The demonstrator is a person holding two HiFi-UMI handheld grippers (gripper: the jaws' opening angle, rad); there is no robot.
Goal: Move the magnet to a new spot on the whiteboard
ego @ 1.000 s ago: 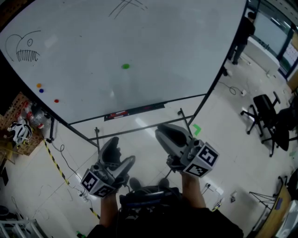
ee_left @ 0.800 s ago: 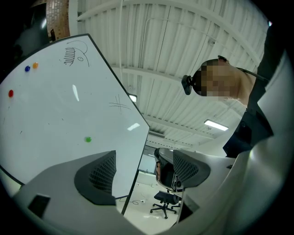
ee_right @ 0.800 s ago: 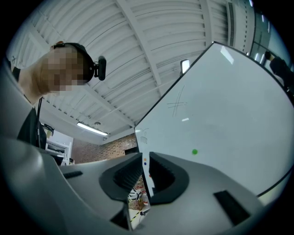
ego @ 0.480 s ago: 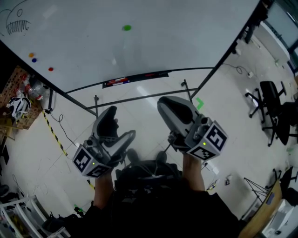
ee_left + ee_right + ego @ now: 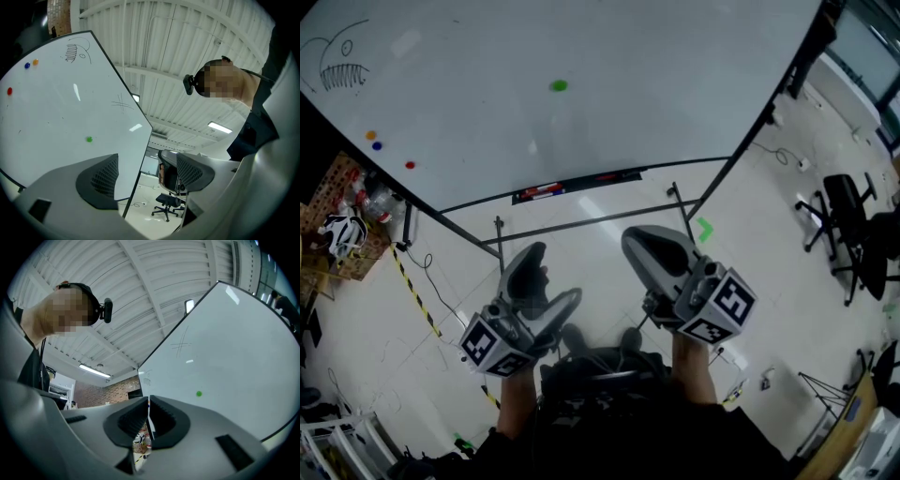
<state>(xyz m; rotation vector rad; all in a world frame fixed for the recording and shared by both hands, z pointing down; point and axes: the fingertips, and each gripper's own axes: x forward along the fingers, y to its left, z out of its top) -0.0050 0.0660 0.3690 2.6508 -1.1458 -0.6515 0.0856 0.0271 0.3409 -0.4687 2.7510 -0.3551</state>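
A small green magnet [image 5: 559, 85] sticks near the middle of the tilted whiteboard [image 5: 609, 131], far ahead of both grippers; it also shows as a green magnet [image 5: 89, 138] in the left gripper view and as a green magnet [image 5: 198, 393] in the right gripper view. My left gripper [image 5: 546, 283] is open and empty, held low in front of the board; its jaws stand wide apart around the left gripper [image 5: 147, 176] midpoint. My right gripper [image 5: 654, 251] is beside it; its jaws have just been closing with nothing between them, and the right gripper [image 5: 149, 420] is now shut.
Orange [image 5: 370, 135], blue [image 5: 377, 146] and red [image 5: 410, 165] magnets sit at the board's left, below a sketch [image 5: 345, 75]. A pen tray [image 5: 577, 187] and stand bars [image 5: 581, 220] run under the board. Office chairs [image 5: 844, 211] stand right, a cluttered crate [image 5: 342, 234] left.
The head view has shifted, so the board sits differently in the picture. Both grippers stay in about the same place in front of the person.
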